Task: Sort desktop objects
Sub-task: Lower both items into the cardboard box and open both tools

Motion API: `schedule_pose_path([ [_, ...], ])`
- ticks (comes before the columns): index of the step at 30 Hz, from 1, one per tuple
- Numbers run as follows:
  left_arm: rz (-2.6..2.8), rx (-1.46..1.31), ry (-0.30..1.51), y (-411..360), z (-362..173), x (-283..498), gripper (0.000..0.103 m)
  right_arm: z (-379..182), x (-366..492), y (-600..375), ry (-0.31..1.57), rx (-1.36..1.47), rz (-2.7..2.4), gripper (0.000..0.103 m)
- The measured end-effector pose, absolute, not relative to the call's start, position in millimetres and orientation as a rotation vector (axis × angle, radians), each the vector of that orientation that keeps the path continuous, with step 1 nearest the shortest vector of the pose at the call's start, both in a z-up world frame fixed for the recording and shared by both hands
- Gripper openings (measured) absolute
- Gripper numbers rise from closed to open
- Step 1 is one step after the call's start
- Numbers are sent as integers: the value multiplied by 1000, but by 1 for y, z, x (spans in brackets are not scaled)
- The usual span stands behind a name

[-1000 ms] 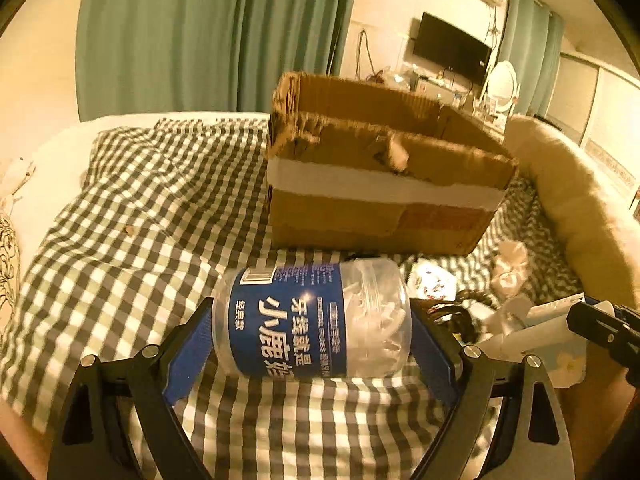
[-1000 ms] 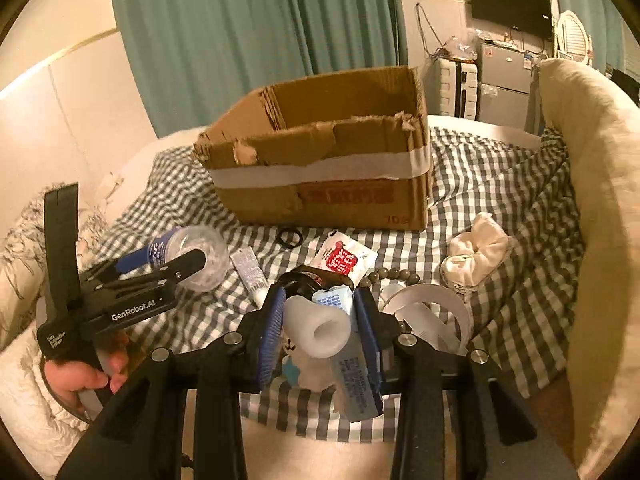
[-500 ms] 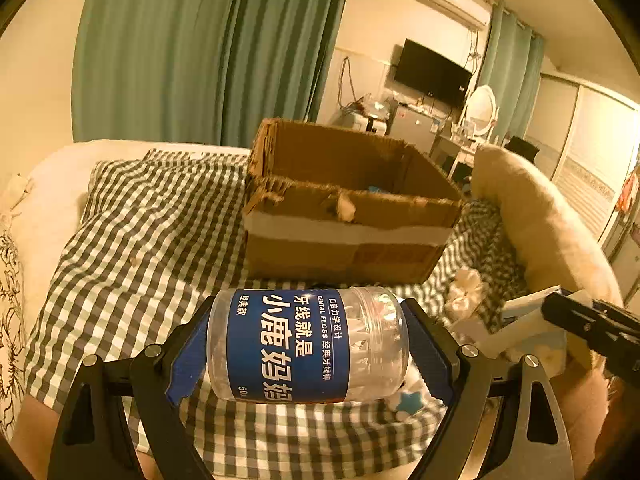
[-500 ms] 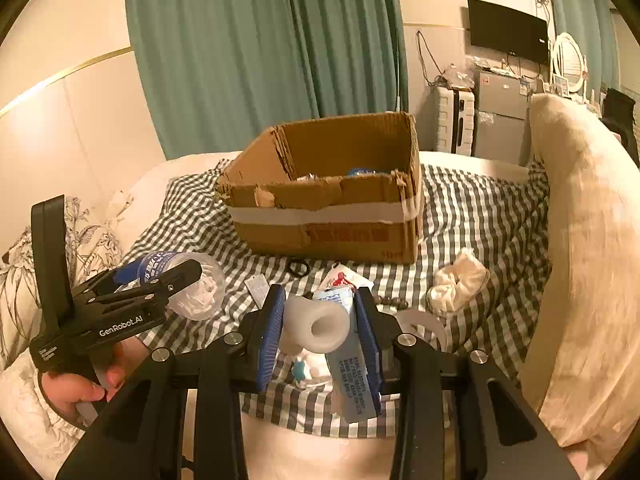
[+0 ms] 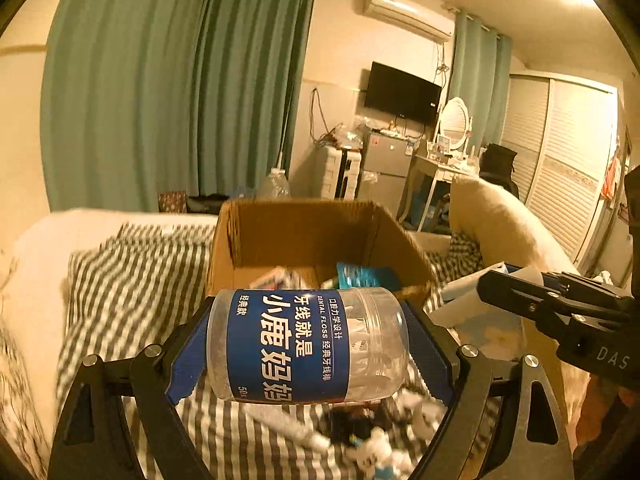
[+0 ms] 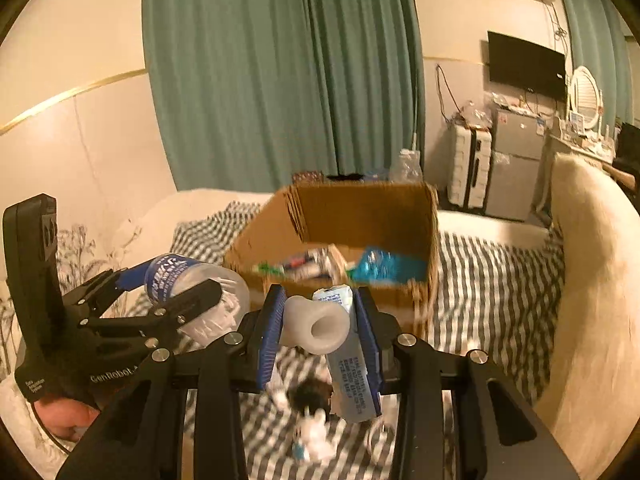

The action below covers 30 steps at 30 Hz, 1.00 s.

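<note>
Grippers aloft near my cardboard box (image 5: 304, 236): left gripper (image 5: 308, 344) clamps the floss jar (image 5: 306, 346); right gripper (image 6: 318, 328) pinches white tube (image 6: 316, 326) and sachet (image 6: 354, 376).

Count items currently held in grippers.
3. Floss jar in left gripper; white tube and a white flared piece together in right gripper. More may be hidden behind.

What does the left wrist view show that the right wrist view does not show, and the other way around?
Only the left wrist view shows the floss jar's blue label face-on, between the left gripper's pads. Only the right wrist view shows what the right gripper clamps: a white funnel-shaped piece and a flat tube. Both show the open cardboard box with items inside, the checked cloth and the green curtain.
</note>
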<state>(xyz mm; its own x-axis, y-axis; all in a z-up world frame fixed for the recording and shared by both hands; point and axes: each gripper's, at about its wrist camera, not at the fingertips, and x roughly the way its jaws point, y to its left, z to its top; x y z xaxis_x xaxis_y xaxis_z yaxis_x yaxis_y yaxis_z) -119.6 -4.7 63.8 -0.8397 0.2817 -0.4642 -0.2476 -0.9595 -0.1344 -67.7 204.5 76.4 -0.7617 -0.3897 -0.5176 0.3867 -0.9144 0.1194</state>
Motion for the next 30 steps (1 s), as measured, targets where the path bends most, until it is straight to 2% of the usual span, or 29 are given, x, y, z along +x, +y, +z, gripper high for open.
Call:
schedule_pose_path([
  [9,2806,-671,-97,3,89,-186,90,102,-130,199,-4,682,-2637,35],
  [19,2786,-809,-100,8,41,-248,90,67,-199,196,-19,781,-2629,36],
  [22,2782,-857,-88,6,27,-259,92,56,-207,201,-54,773,-2637,51],
  [23,2795,-868,-82,5,24,-260,97,54,-207,203,-63,757,-2650,69],
  [24,2810,-875,-77,4,23,-262,100,54,-207,205,-80,737,-2664,76],
  [25,2838,-872,-75,2,23,-262,103,54,-205,209,-105,707,-2681,76],
  [30,2901,-841,-51,2,34,-251,103,65,-194,224,-164,647,-2706,76],
])
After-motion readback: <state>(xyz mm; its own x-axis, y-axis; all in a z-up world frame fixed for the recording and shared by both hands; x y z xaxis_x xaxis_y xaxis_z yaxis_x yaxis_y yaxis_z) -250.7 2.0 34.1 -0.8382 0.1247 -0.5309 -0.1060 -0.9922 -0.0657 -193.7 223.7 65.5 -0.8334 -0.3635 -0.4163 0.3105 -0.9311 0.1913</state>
